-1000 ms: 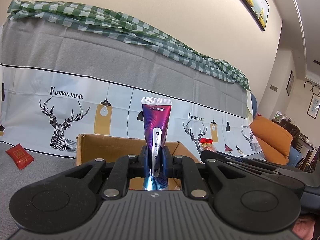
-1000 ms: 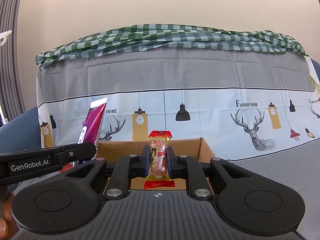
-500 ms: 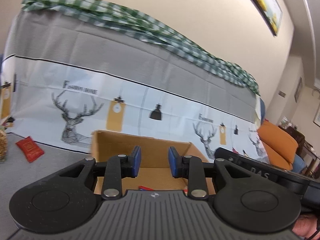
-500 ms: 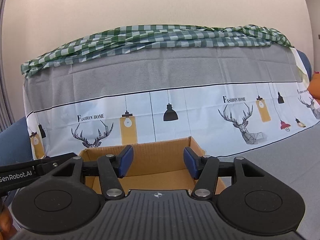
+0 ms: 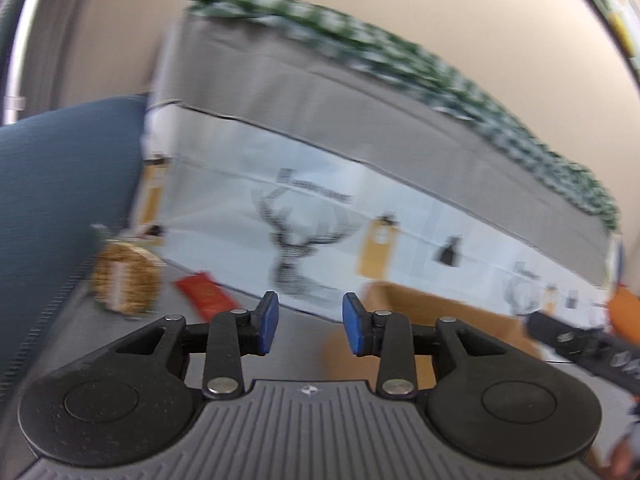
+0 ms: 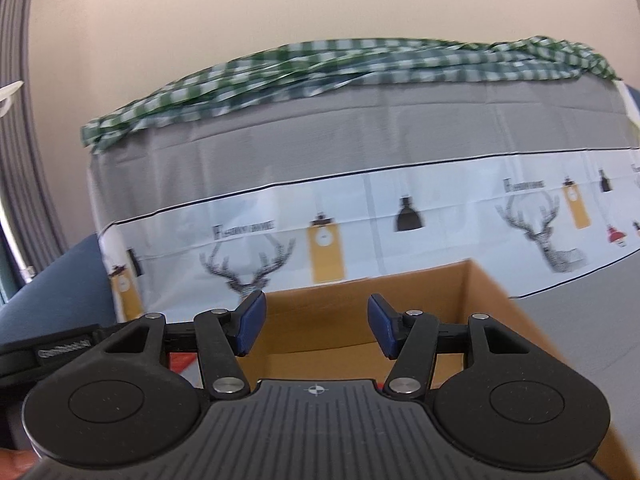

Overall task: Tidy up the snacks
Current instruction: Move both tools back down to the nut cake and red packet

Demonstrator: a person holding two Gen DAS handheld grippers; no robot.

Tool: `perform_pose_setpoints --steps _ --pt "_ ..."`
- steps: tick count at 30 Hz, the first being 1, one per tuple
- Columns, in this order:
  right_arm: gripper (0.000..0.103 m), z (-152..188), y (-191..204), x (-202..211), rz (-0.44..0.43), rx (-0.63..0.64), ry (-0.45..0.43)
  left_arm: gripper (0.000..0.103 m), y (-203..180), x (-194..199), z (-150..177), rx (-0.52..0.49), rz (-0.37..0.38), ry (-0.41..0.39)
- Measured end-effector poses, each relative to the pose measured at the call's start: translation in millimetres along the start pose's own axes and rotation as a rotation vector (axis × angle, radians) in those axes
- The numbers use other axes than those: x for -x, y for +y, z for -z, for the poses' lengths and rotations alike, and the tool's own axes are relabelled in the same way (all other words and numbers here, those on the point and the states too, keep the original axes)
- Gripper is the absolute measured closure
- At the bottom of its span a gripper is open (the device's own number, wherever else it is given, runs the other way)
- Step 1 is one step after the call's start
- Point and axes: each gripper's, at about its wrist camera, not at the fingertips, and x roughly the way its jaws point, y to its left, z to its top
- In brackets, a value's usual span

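- With nothing between its blue pads [image 5: 267,322], your left gripper [image 5: 307,322] is released; the jaws have just been opening and stand part-way apart.
- Ahead of that left gripper is bare grey tabletop [image 5: 304,344], blurred in this view.
- Beyond its left pad and a little to the left lies a red packet [image 5: 204,294], flat on the grey surface, apart from the gripper.
- Further left of the packet stands a yellowish bag [image 5: 122,278], too blurred to read.
- To the right of your left gripper sits the box [image 5: 452,312], open-topped cardboard, with its near corner just beside the right finger.
- Past the box on the far right, your right gripper [image 5: 580,344] shows as a dark bar.
- Your right gripper [image 6: 315,326] is also released: its jaws have just been opening, they stand wide, and no snack is between them.
- Straight ahead of and below the right gripper is the box [image 6: 480,292]; the pads [image 6: 252,326] hang over its open top.
- Inside the box, low behind the gripper's left finger, you can see a scrap of red and white wrapper [image 6: 182,362]; what it is you cannot tell.
- To the left of your right gripper, the left gripper [image 6: 52,350] pokes in as a black bar with lettering.
- Behind the box rises a cloth [image 6: 440,216] printed with deer and lamps, grey above, and a green checked cloth [image 6: 320,68] is bunched along its top.
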Motion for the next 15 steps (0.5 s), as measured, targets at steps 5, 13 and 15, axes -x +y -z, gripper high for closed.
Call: perform_pose_setpoints --steps 5,13,15 --pt "0.045 7 29 -2 -0.064 -0.006 0.010 0.052 33 -9 19 -0.063 -0.159 -0.032" --pt "0.057 -7 55 -16 -0.225 -0.024 0.074 0.027 72 -37 35 -0.046 -0.305 -0.011" --pt "0.056 -16 66 -26 -0.254 0.019 0.098 0.024 78 -44 34 -0.034 -0.329 -0.020"
